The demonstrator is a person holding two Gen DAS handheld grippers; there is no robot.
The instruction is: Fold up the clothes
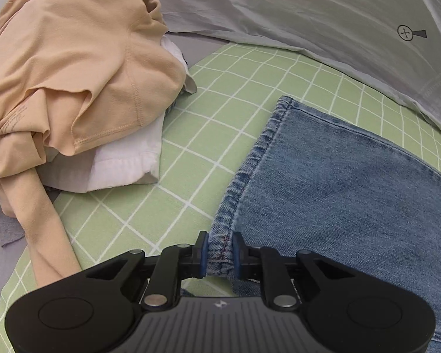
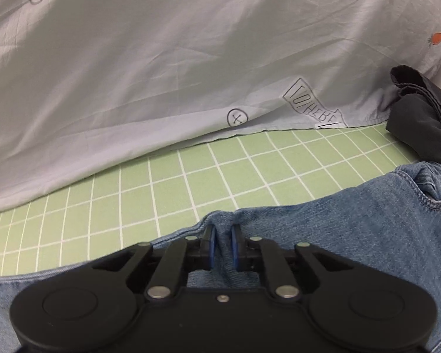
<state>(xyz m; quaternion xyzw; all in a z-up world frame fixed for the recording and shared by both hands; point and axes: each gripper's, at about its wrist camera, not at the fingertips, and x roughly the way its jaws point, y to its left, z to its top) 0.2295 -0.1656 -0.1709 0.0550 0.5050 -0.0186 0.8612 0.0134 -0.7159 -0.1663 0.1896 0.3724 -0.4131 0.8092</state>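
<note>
Jeans (image 1: 352, 194) lie spread on the green checked mat (image 1: 208, 111), hem end toward the left, waist end toward the right. Your left gripper (image 1: 219, 254) is clamped narrow on the hem corner, stitched edge pinched between the blue pads (image 1: 203, 253). Your right gripper (image 2: 221, 247) is pinching a raised fold of denim (image 2: 338, 223) at the far edge of the jeans, jaws nearly closed with cloth bunched between them. Pocket stitching shows to the right of that gripper. Left of the jeans, well apart: a beige top (image 1: 73, 67) heaped on a folded white garment (image 1: 126, 158), one beige sleeve trailing toward the near side. Grey printed sheet (image 2: 161, 58) runs along the far side, its edge overlapping the mat. Dark garment (image 2: 423, 123) sits far right, just beside the waist end.
</note>
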